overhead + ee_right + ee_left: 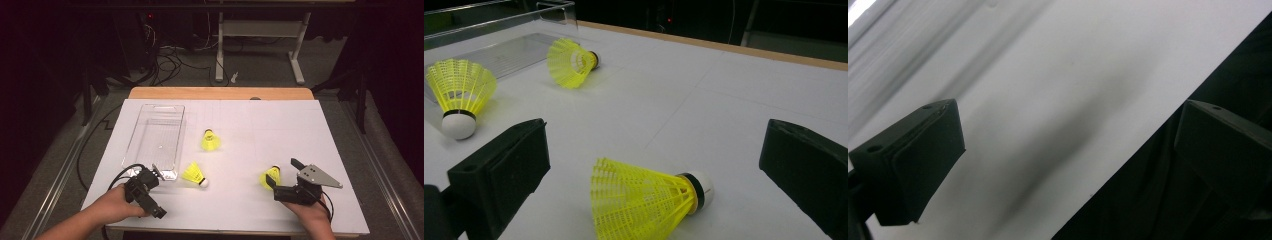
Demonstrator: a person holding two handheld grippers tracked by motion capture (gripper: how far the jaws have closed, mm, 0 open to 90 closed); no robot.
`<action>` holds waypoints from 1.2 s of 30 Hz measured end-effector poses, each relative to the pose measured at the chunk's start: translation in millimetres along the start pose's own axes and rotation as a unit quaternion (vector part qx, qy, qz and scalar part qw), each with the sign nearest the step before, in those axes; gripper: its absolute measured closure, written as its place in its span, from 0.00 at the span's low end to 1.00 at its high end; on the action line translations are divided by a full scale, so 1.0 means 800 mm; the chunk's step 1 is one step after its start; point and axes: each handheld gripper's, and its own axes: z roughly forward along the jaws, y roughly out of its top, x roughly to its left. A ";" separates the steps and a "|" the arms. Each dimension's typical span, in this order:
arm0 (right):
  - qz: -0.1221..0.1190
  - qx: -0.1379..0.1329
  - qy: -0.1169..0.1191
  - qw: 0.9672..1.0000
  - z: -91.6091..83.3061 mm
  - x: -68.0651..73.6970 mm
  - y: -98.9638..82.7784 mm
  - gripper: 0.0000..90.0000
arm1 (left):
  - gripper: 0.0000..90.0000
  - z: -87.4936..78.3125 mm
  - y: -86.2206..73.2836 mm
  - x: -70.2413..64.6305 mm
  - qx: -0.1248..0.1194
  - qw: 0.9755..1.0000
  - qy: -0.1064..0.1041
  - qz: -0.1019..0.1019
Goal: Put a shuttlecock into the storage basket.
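My right gripper [651, 170] is spread wide around a shuttlecock [644, 200] lying at bottom centre of its view — no contact. Left gripper [1068, 165], lower left in the high view, gapes over what looks like the table [1048, 100] edge — blurry.

Left gripper view: motion-blurred streaks across the tabletop [1058, 100], upper left indistinct. Right gripper view: near shuttlecock [644, 200] skirt cut by bottom edge; clear bin [499, 45] cut at left edge.
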 end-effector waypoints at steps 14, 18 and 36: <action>0.000 0.000 -0.001 1.000 0.000 0.000 0.001 0.00 | 0.01 0.003 -0.013 -0.029 0.013 1.000 -0.007 0.027; -0.001 0.001 -0.001 1.000 0.000 0.001 0.001 0.00 | 0.01 0.004 -0.017 -0.040 0.013 0.999 -0.005 0.030; -0.003 -0.001 0.002 1.000 0.001 -0.002 0.001 0.00 | 0.01 0.000 -0.026 -0.082 0.022 0.998 -0.007 0.058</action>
